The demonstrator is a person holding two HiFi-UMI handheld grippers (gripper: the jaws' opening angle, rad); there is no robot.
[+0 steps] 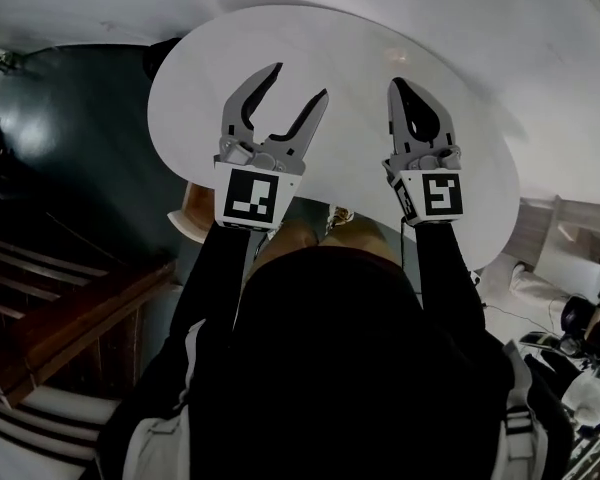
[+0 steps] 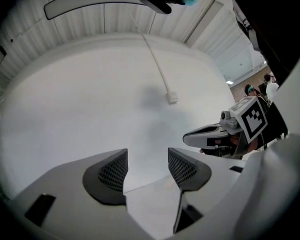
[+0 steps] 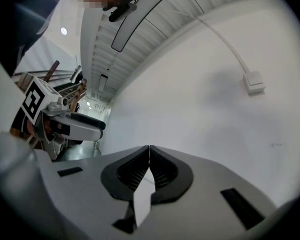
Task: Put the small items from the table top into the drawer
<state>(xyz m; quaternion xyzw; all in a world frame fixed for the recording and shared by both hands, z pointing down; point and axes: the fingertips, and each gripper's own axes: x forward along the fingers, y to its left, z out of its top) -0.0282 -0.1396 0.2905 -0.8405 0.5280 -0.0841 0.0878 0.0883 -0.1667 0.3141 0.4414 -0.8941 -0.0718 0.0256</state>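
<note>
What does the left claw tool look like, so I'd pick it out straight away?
A round white table fills the top of the head view, and two grey grippers are held over its near side. The left gripper is the one on that view's left. Its jaws stand apart in a V with nothing between them, whereas the right gripper has its jaws pressed together.

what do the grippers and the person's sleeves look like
The left gripper and right gripper have pale grey curved jaws lined with dark textured pads. Each carries a white cube with black square markers. The sleeves are black.
</note>
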